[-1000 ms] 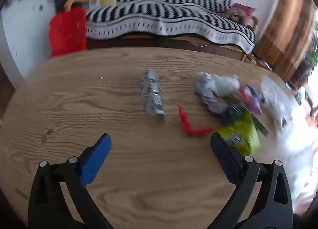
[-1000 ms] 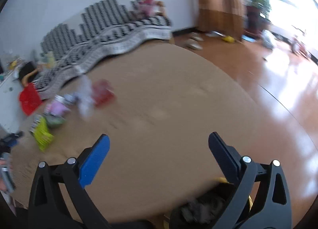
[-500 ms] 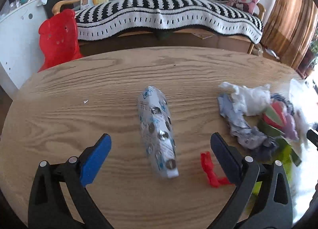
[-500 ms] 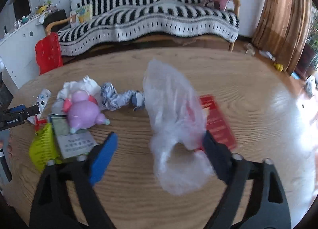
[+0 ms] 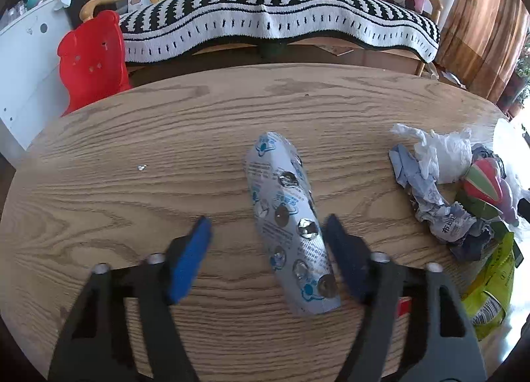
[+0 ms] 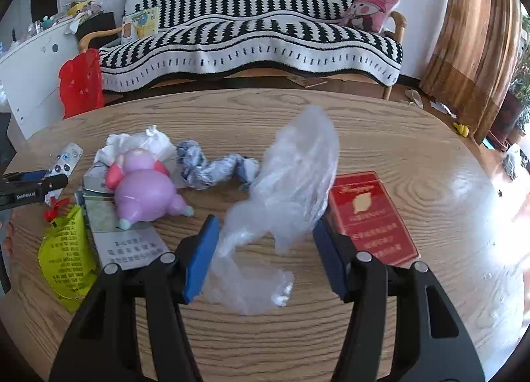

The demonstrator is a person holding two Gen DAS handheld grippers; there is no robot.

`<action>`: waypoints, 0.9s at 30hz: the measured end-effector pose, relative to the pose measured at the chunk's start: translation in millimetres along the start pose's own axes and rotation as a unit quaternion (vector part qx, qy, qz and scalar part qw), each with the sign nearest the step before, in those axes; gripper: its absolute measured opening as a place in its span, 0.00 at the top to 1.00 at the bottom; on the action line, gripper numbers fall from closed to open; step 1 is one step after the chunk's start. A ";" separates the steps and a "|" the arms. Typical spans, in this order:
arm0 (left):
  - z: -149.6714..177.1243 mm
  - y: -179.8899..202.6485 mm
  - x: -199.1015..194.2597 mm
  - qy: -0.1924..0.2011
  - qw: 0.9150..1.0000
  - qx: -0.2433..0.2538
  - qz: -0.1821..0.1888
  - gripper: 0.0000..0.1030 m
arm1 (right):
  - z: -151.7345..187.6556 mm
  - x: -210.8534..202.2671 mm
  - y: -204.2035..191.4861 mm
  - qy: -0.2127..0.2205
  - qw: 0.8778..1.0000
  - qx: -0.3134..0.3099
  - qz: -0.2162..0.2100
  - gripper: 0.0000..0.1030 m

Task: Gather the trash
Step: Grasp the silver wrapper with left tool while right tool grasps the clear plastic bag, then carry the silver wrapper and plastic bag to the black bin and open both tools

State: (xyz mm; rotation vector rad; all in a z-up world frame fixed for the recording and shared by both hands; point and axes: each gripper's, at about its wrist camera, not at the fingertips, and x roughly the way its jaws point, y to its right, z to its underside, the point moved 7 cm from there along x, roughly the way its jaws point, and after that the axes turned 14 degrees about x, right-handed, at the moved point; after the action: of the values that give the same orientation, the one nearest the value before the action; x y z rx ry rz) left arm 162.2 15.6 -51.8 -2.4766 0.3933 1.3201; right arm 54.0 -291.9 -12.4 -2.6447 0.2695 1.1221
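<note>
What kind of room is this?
Probably a living room at home: a sofa under a striped blanket, a cartoon cushion, curtains, and a wooden table with trash on it.

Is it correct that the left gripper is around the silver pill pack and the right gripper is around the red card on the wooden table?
One detail is wrong. The right gripper brackets the clear plastic bag, not the red card, which lies beside its right finger, as the right wrist view shows. The left gripper does bracket the silver pill pack on the wooden table.

On the table point(image 6: 414, 137), the plastic bag point(image 6: 291, 183) lies between the toy point(image 6: 145, 190) at left and the booklet point(image 6: 367, 216) at right.
</note>
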 end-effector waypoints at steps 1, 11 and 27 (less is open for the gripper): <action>0.3 0.5 -1.6 0.001 1.000 -0.001 0.004 0.44 | -1.3 -1.0 -3.7 0.005 1.000 -0.003 0.001 0.43; -2.2 9.6 -12.6 0.019 0.998 -0.017 0.050 0.72 | 9.5 30.3 -1.4 -0.042 0.999 0.002 -0.002 0.81; -4.5 -2.1 -39.6 0.046 0.998 -0.023 0.023 0.73 | 8.0 -3.7 16.6 -0.034 0.997 0.057 -0.043 0.86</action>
State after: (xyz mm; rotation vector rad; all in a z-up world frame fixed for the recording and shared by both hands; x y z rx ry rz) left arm 145.1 19.6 -16.0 -2.5889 0.4493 1.2482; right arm 41.6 -304.9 -17.7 -2.4882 0.1973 1.1312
